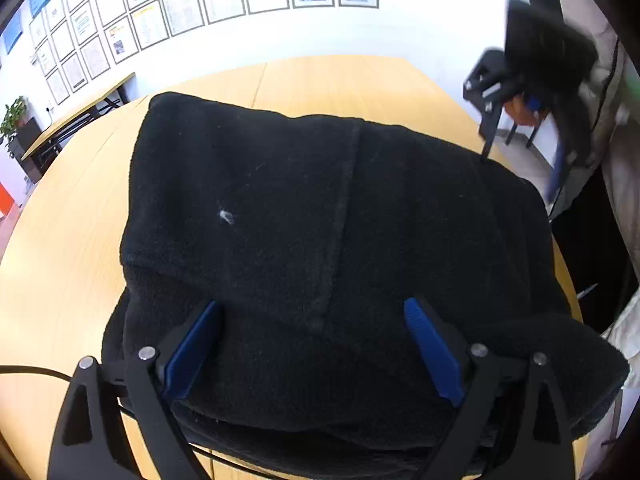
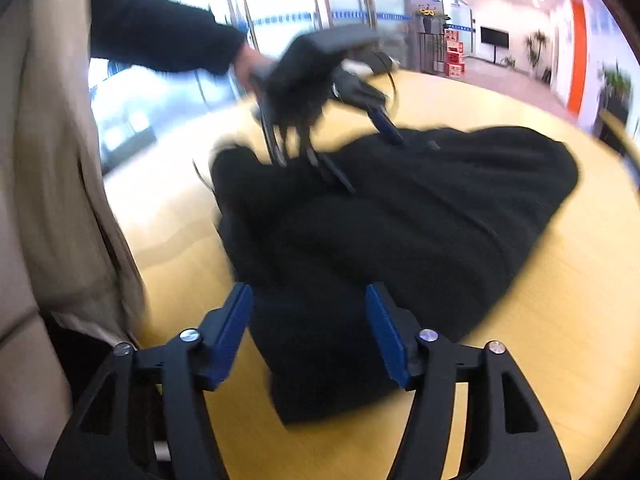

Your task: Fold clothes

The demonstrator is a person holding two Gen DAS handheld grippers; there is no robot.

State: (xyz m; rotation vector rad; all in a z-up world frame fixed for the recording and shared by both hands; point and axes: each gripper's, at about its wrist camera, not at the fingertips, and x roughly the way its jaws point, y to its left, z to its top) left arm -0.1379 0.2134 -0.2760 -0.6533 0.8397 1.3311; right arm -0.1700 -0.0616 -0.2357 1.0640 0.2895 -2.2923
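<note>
fleece: black, folded into a thick stack on the table; spread just ahead of and between the left fingers; near edge bulging toward the camera, a seam running away down the middle; a speck of white lint left of that seam

left gripper: fingers spread wide, nothing pinched between the blue pads; seemingly poised low over the near edge of the stack, though contact cannot be told; likely placed so to pat or square the fold, or to take the near hem

right gripper: likewise spread wide, gripping nothing; blue pads either side of a narrow tongue of fleece trailing toward the camera; picture blurred, so touching or hovering cannot be told; probably lined up on that loose end because it sticks out of the stack

other views: right gripper blurred at far right beyond the stack in the left camera; left gripper blurred above the far side of the cloth in the right camera

stage: judged late; main body already doubled over, only the trailing end and edges left untidy

containers: none in sight; no basket, bin or drawer; fleece lying bare on the wood

risk: thick pile may spring open once let go; loose tongue may drag the stack if pulled
</note>
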